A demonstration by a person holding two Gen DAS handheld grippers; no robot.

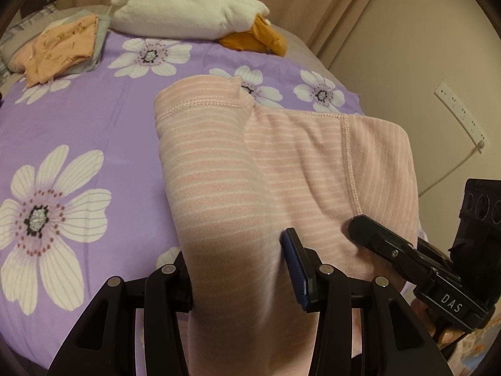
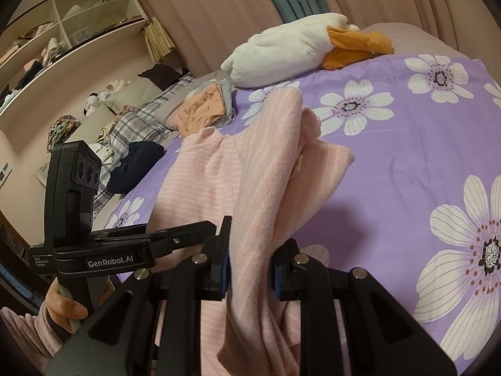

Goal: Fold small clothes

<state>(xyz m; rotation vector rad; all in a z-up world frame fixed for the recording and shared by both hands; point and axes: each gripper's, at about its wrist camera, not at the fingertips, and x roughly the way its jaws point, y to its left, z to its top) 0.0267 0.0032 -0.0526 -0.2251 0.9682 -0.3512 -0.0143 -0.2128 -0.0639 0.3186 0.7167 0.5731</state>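
Note:
A pink garment with thin white stripes (image 1: 250, 156) is lifted off the purple flowered bed cover (image 1: 78, 125), and its far end still rests on the cover. My left gripper (image 1: 241, 275) is shut on a thick bunch of its near edge. In the right wrist view the same garment (image 2: 219, 172) drapes in folds from my right gripper (image 2: 250, 263), which is shut on another part of the near edge. The two grippers are close side by side; the right one's finger (image 1: 360, 228) lies against the cloth in the left wrist view. A hand (image 2: 62, 307) holds the left gripper's handle.
A white plush goose with an orange beak (image 1: 188, 9) lies at the far end of the bed. Folded orange and grey clothes (image 1: 62, 44) sit at the far left, and a dark garment (image 2: 137, 163) beside them. Open shelves (image 2: 62, 31) stand left; a wall socket (image 1: 460, 116) is on the right.

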